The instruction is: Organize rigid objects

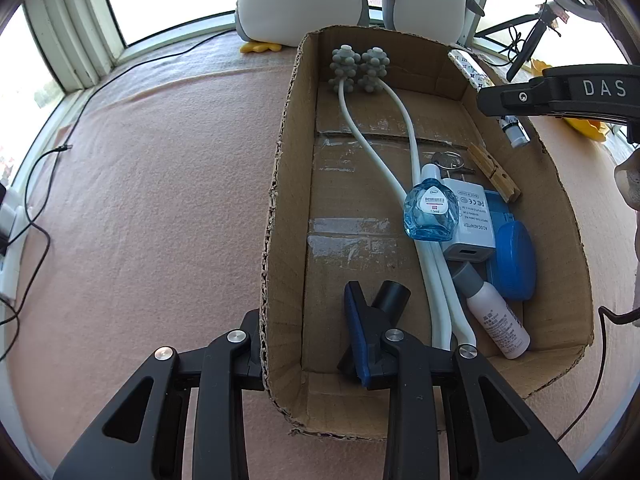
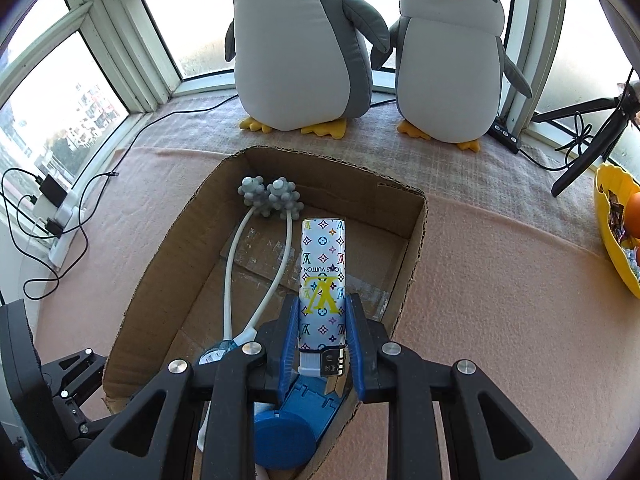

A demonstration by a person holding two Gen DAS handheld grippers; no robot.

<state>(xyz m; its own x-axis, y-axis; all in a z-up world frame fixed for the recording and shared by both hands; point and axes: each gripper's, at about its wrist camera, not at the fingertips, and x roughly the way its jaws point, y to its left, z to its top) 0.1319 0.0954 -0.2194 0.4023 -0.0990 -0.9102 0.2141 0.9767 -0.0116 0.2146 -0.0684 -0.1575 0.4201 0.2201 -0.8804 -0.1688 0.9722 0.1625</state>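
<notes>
An open cardboard box (image 1: pixel 284 184) lies on a pink cloth. My left gripper (image 1: pixel 302 302) is shut on the box's left wall, one finger outside and the blue-padded finger (image 1: pixel 358 320) inside. My right gripper (image 2: pixel 322 304) is shut on a white lighter (image 2: pixel 323 264) with a coloured pattern, held above the box (image 2: pixel 416 232) near its right wall. The left wrist view shows that gripper (image 1: pixel 504 100) and lighter (image 1: pixel 468 68) at the upper right. Inside the box lie a grey-balled massager (image 1: pixel 360 68), a blue glass bottle (image 1: pixel 430 216), a white adapter (image 1: pixel 472 228), a blue round case (image 1: pixel 514 260), a white bottle (image 1: pixel 500 320) and a clothespin (image 1: pixel 494 178).
Two plush penguins (image 2: pixel 300 40) (image 2: pixel 448 60) stand behind the box at the window. A yellow bowl (image 2: pixel 616 236) sits at the right, with a black tripod (image 2: pixel 588 152) behind it. Cables and a power strip (image 2: pixel 60 216) lie at the left. A black tube (image 1: pixel 394 296) rests by my left finger.
</notes>
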